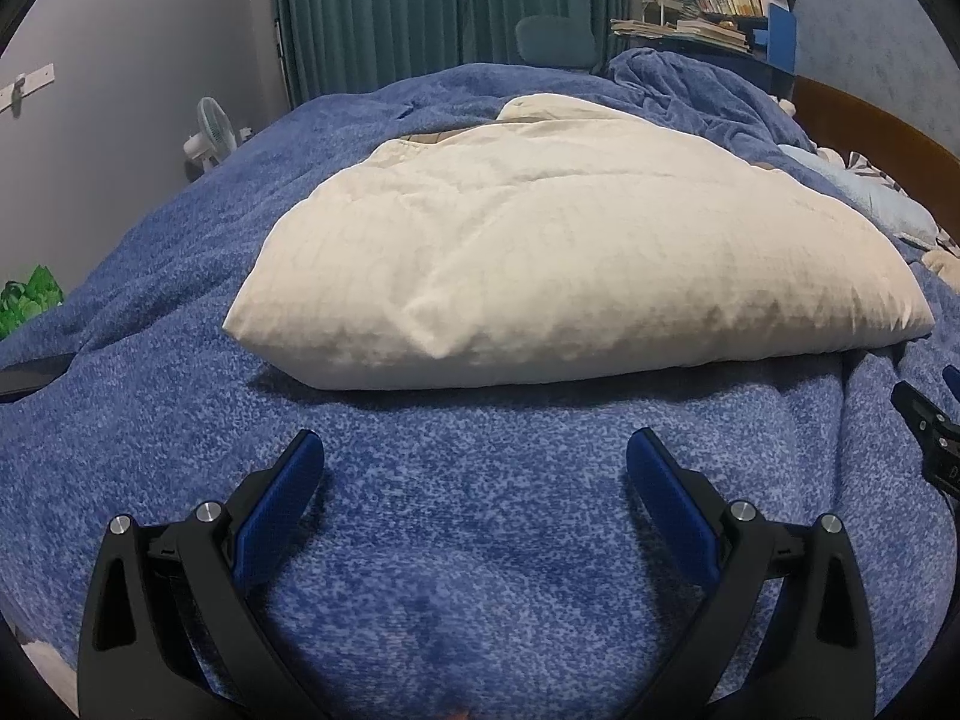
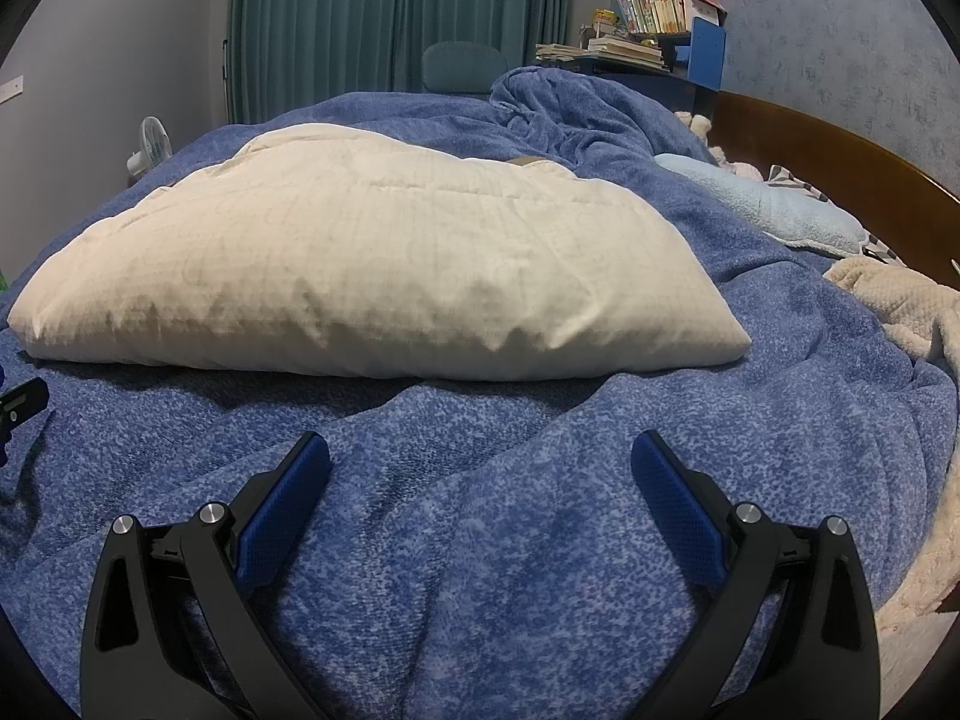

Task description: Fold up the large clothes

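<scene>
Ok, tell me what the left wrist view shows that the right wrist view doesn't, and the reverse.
Only the left wrist view shows the green leafy thing at the left edge and the left tongs, open, over the blue blanket. Only the right wrist view shows the fluffy cream blanket on the right and the right tongs, also open. Both share the folded cream padded garment lying on the blue blanket, the teal curtains, the white fan, the shelf of books and the wooden headboard.
</scene>
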{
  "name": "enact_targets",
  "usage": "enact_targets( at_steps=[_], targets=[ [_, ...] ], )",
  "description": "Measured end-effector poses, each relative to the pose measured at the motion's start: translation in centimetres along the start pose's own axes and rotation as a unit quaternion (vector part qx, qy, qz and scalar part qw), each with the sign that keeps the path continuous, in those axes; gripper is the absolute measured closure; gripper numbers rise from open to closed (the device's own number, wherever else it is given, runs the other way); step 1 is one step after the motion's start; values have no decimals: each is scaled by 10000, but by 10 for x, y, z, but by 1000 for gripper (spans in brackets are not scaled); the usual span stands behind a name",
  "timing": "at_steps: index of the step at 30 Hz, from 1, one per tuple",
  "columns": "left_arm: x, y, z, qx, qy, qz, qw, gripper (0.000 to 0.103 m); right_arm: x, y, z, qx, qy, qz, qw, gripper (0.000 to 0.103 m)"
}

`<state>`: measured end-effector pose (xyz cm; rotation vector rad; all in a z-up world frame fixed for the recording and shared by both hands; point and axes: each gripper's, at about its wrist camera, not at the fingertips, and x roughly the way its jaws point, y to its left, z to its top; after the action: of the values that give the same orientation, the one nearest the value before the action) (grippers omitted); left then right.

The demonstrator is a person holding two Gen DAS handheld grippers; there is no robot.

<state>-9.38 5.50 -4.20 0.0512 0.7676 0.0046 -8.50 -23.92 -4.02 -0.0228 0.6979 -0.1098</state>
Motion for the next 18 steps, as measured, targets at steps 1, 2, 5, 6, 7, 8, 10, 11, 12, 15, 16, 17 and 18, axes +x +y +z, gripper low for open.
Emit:
enact_targets(
  at_steps=[1,2,5,6,7,8,10,11,12,15,16,17,18],
  targets=[
    [0,0,0,3,-5,1,10000,6,0,1,0,2,-1,3,10000,6],
    [0,-1,0,8,-11,2,10000,6,0,-1,0,1,-1,3,10000,6],
    [-1,-2,-1,40,-33,-4,10000,6,0,0,0,-3,1,4,10000,6],
    [-1,-3,-2,55,-43,-7,10000,6,0,0,0,-4,2,5,10000,6],
    [-2,-3,-2,64,-51,-14,10000,6,0,0,0,-4,2,5,10000,5],
    [-2,-4,-2,74,-60,-32,9999,6,0,0,0,-7,3,4,10000,5],
    [-3,-4,-2,96,-80,-52,9999,6,0,0,0,-7,4,6,10000,6],
    [-3,-5,-3,107,-84,-69,9999,6,0,-1,0,-11,5,3,10000,5],
    [-3,-5,-3,122,-84,-71,9999,6,0,0,0,-11,3,3,10000,5],
    [-1,-6,-3,128,-34,-79,9999,6,1,0,0,-9,6,3,10000,6],
    [-1,-5,-3,110,-12,-95,9999,6,1,0,-1,-11,4,3,10000,6],
    [0,-5,-3,78,25,-103,9999,6,1,-1,-1,-13,7,2,10000,5],
    [1,-4,-2,54,44,-107,9999,6,1,-1,-1,-11,6,3,10000,6]
  ],
)
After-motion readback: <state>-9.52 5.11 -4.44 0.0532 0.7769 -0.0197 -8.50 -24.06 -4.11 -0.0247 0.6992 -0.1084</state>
